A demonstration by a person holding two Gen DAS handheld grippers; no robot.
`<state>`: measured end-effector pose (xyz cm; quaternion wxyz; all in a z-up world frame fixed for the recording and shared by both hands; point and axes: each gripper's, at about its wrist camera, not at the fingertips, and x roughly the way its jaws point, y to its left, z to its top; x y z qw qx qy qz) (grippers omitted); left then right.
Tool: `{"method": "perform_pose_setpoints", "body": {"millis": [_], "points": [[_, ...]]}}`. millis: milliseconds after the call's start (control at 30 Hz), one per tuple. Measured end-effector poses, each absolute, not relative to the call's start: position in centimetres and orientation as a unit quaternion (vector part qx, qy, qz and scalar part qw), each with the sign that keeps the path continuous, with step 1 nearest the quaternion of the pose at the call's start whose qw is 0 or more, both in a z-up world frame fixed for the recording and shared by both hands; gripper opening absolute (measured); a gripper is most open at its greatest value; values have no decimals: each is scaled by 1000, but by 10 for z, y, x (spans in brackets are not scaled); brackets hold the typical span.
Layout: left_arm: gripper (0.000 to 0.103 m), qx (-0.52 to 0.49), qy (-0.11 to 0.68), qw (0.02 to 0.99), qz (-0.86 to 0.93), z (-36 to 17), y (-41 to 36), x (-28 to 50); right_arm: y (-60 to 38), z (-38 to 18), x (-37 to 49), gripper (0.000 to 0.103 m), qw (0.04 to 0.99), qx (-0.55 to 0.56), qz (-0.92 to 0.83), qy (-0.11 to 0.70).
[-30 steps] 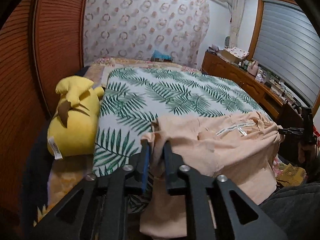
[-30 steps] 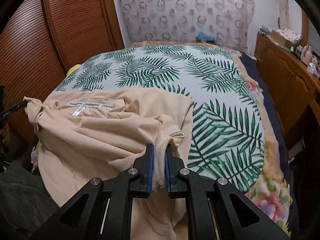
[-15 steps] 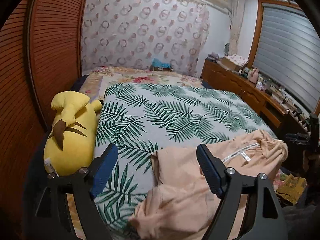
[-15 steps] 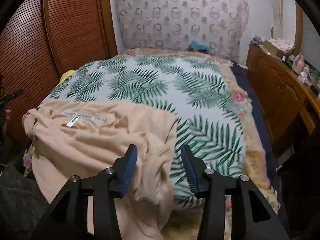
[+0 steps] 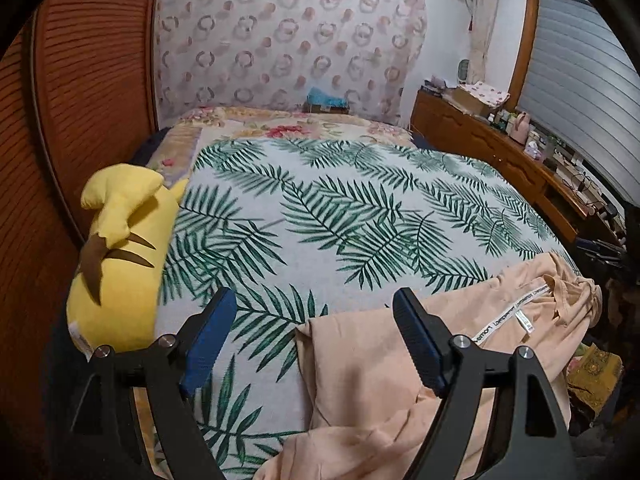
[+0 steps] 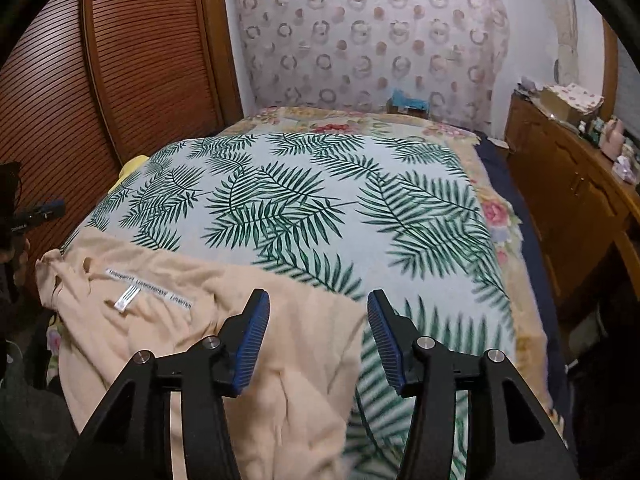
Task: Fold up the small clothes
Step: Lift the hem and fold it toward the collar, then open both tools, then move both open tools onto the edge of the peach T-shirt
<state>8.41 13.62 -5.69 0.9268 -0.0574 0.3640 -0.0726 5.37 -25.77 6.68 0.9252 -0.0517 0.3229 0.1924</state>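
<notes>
In the left wrist view, a slatted wooden door [image 5: 80, 92] fills the far left. Beside it a yellow plush [image 5: 120, 256] lies along the left edge of the bed [image 5: 340, 216], touching the palm-leaf cover [image 5: 320, 208]. The left hand-held gripper [image 5: 314, 338] hangs over the near part of the bed with its jaws wide apart, having just opened; nothing is clamped between the blue pads [image 5: 208, 336]. Below and to the right of it the peach garment [image 5: 400, 380] lies crumpled on the near edge of the bed, its left corner under the gap between the jaws, its printed neck tape [image 5: 516, 312] and small label facing up. The cloth spills over the bed's near edge. Farther right a wooden dresser [image 5: 500, 152] with small clutter on top runs along the wall under a shuttered window [image 5: 580, 80].

In the right wrist view, the door [image 6: 120, 80] stands on the left, and the garment [image 6: 200, 340] covers the near left corner of the bed [image 6: 492, 208], neck tape [image 6: 152, 288] up. The right hand-held gripper [image 6: 318, 340] has just been opening; its jaws stand apart and grip nothing, the left pad [image 6: 252, 336] above the cloth, the right one above the leaf cover [image 6: 320, 208] just past the garment's right edge. The dresser [image 6: 568, 184] lines the right wall.
</notes>
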Motion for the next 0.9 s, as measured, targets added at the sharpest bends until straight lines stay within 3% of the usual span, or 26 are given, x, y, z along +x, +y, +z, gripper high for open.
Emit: {"method": "perform_pose_setpoints", "body": {"millis": [67, 233, 767, 900], "points": [[80, -58, 373, 923, -79, -63, 135, 87, -256, 61, 65, 69, 923, -46, 195, 328], [58, -74, 404, 907, -91, -86, 137, 90, -250, 44, 89, 70, 916, -49, 190, 350], [55, -82, 419, 900, -92, -104, 134, 86, -244, 28, 105, 70, 901, -52, 198, 383], [36, -75, 419, 900, -97, -104, 127, 86, -243, 26, 103, 70, 899, -53, 204, 382]]}}
